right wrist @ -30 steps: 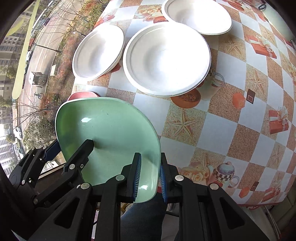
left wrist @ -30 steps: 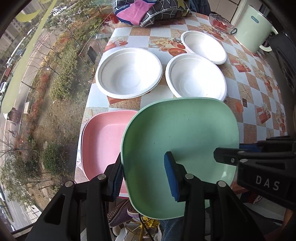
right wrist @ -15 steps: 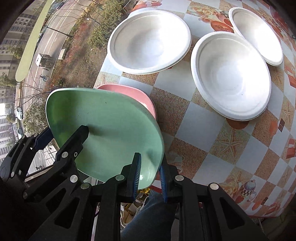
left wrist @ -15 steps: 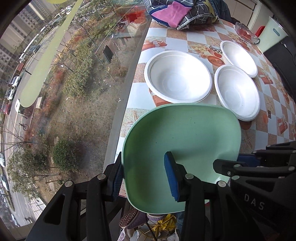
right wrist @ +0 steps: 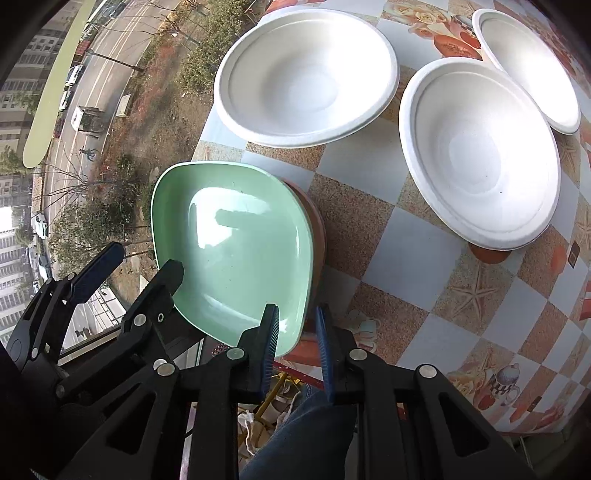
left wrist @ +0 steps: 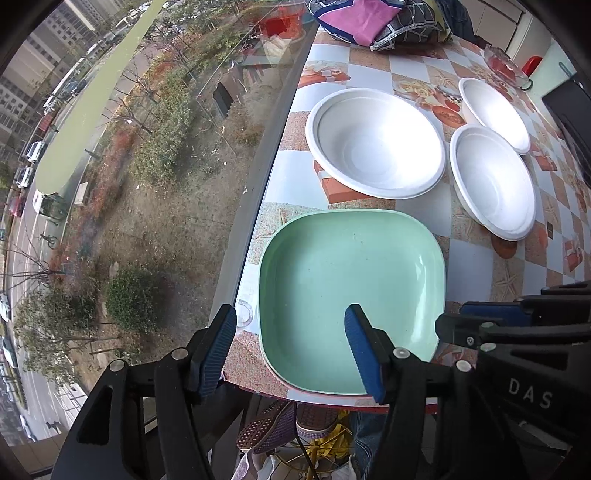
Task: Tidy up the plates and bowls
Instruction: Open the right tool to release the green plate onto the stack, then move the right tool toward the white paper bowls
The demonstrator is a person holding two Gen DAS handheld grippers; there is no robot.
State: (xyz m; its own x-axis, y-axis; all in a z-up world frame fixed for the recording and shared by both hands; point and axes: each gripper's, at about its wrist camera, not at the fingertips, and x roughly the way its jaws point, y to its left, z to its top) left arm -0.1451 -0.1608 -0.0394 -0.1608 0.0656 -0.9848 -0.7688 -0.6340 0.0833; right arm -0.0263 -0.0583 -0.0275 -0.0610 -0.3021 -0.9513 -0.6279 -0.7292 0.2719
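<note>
A green square plate (left wrist: pixel 351 291) lies on top of a pink plate (right wrist: pixel 318 229) at the table's near left corner; only the pink rim shows. It also shows in the right wrist view (right wrist: pixel 236 251). My left gripper (left wrist: pixel 291 347) is open, its fingers astride the green plate's near left edge. My right gripper (right wrist: pixel 295 339) has its jaws parted a little around the plates' near rim. Three white bowls (left wrist: pixel 376 144) (left wrist: pixel 491 181) (left wrist: pixel 495 114) stand farther back on the table.
The checkered tablecloth (right wrist: pixel 424 266) covers the table, which stands against a window (left wrist: pixel 129 184) on the left. A bundle of cloth (left wrist: pixel 376 18) lies at the far edge. A glass dish (left wrist: pixel 504 68) and a pale pot (left wrist: pixel 554 74) stand at the far right.
The green plate was carried left and lowered onto the pink plate, which it now covers. My right gripper's jaws have parted from the rim. The left gripper stayed open.
</note>
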